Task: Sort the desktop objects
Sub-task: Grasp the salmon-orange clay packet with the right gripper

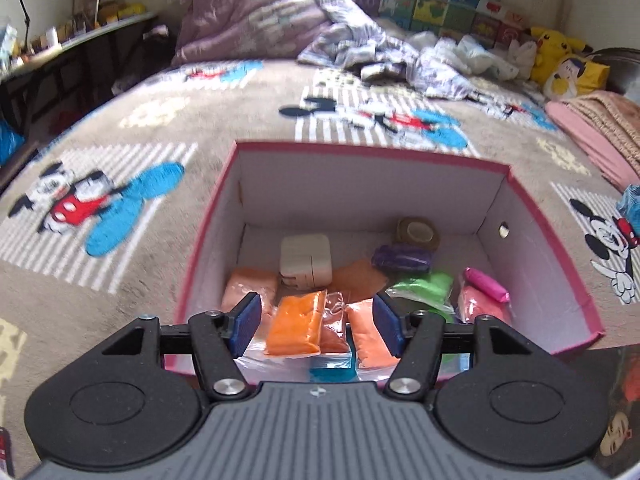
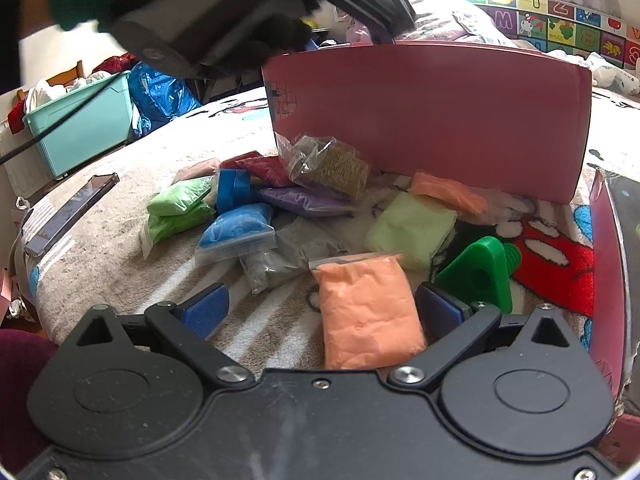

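Note:
My left gripper [image 1: 316, 320] is open above the near end of the pink box [image 1: 372, 151]. Below its jaws lie an orange bag [image 1: 298, 326] and a peach bag [image 1: 370, 334]. The box also holds a white block [image 1: 306, 258], a purple bag [image 1: 402, 258], a green bag [image 1: 424, 288], a pink roll [image 1: 486, 284] and a tape roll [image 1: 418, 232]. My right gripper [image 2: 320, 306] is open low over the bedspread, with a peach bag [image 2: 368, 312] between its jaws. Beyond lie a blue bag [image 2: 236, 230], green bags [image 2: 176, 210], a pale green bag [image 2: 410, 230] and a green plastic piece [image 2: 480, 272].
The pink box's outer wall [image 2: 432, 116] stands behind the pile in the right wrist view. A phone [image 2: 70, 212] lies at the left bed edge. A teal bin [image 2: 80, 128] stands beyond the bed. Crumpled bedding [image 1: 280, 20] and plush toys [image 1: 560, 56] lie at the far end.

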Demonstrator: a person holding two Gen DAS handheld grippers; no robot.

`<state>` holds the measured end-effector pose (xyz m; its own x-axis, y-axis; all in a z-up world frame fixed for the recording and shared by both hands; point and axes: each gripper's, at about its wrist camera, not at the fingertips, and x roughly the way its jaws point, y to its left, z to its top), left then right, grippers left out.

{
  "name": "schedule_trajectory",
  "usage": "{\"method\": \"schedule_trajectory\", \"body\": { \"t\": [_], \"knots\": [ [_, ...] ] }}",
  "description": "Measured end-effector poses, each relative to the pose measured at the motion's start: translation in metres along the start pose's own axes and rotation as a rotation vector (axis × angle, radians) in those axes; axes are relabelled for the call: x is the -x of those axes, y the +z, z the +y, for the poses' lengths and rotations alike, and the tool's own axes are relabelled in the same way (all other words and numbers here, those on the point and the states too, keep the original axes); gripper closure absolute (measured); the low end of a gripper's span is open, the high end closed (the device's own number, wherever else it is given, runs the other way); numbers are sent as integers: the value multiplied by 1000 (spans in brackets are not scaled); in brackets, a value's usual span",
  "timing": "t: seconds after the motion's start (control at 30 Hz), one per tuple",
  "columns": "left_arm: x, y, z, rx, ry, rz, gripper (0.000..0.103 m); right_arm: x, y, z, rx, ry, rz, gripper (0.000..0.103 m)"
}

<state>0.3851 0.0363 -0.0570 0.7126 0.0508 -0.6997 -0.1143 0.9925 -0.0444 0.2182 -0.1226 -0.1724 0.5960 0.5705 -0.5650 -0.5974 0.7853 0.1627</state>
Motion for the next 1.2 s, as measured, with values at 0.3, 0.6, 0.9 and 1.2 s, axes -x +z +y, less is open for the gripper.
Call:
{"method": "schedule_trajectory", "body": {
  "t": [0.3,0.6,0.9,1.2],
  "knots": [
    [80,-81,31,19,99,-158,36,8,1,-8,-44,-18,-37,30],
    [106,-188,38,94,253,-236,36,13,-5,1,36,-74,-46,57],
    [118,-204,33,77,190,-296,36,16,-8,8,93,-99,-57,36],
    [114,-206,38,123,168,-304,36,19,-7,9,104,-90,-80,41]
  ]
}}
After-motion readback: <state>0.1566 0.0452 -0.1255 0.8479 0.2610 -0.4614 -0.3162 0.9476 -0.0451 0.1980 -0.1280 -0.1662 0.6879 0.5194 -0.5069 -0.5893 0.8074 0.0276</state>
